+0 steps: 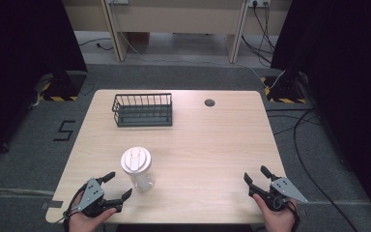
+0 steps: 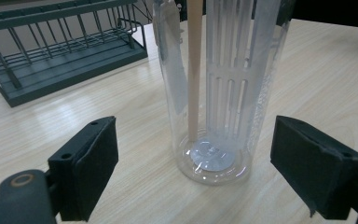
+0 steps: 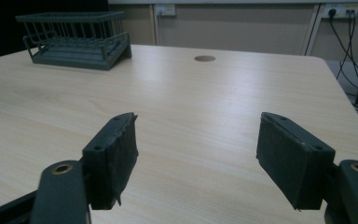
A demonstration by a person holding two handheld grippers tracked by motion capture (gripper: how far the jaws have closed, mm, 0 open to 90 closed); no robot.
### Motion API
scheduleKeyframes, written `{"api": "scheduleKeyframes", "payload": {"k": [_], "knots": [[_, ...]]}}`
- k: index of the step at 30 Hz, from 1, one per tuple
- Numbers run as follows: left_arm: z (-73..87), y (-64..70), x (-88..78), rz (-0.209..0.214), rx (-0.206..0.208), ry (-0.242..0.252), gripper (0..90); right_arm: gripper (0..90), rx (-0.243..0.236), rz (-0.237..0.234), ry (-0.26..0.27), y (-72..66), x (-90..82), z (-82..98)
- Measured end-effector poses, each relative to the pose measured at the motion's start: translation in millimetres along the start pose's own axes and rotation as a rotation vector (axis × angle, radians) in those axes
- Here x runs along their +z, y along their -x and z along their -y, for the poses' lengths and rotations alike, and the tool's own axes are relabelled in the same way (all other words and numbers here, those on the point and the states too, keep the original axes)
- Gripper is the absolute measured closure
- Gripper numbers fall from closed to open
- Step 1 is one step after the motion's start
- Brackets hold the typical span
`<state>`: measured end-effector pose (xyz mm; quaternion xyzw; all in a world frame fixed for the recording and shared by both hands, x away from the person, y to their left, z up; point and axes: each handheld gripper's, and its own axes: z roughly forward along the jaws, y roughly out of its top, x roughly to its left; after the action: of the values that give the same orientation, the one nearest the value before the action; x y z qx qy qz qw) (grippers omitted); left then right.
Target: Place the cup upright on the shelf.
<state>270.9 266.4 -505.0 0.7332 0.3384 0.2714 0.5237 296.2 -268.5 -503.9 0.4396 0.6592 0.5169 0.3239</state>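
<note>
A clear plastic bottle (image 1: pixel 140 175) with a white lid (image 1: pixel 136 160) stands upright on the wooden table (image 1: pixel 207 140), front left of centre. In the left gripper view the bottle (image 2: pixel 219 93) rises close ahead, just beyond the open jaws, with a white strainer insert inside. My left gripper (image 1: pixel 118 185) is open at the table's front left, just left of the bottle and not touching it. My right gripper (image 1: pixel 255 174) is open at the front right with nothing between its pads (image 3: pixel 114 158).
A dark wire basket (image 1: pixel 143 109) sits at the table's back left, also seen as the basket (image 2: pixel 60 51) and the basket (image 3: pixel 77 39). A round cable hole (image 1: pixel 209 102) lies at the back centre. Cables run over the floor to the right.
</note>
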Motion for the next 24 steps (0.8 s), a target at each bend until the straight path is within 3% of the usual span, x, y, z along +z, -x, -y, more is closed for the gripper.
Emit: {"api": "scheduleKeyframes", "payload": {"k": [10, 19, 24], "knots": [[-4.4, 9.4, 12.7, 0.01, -0.002, -0.002, 14.1, 25.2, 0.01, 0.0, -0.018, -1.6, -0.4, 2.3], [-3.4, 6.9, 25.9, -0.004, -0.049, -0.017, 14.2, 25.5, 0.013, 0.003, -0.023, -0.7, 0.8, 3.7], [-4.0, 8.0, 31.7, 0.002, -0.04, -0.025, 13.8, 25.5, 0.006, 0.005, -0.03, -0.8, 1.1, 4.5]]}}
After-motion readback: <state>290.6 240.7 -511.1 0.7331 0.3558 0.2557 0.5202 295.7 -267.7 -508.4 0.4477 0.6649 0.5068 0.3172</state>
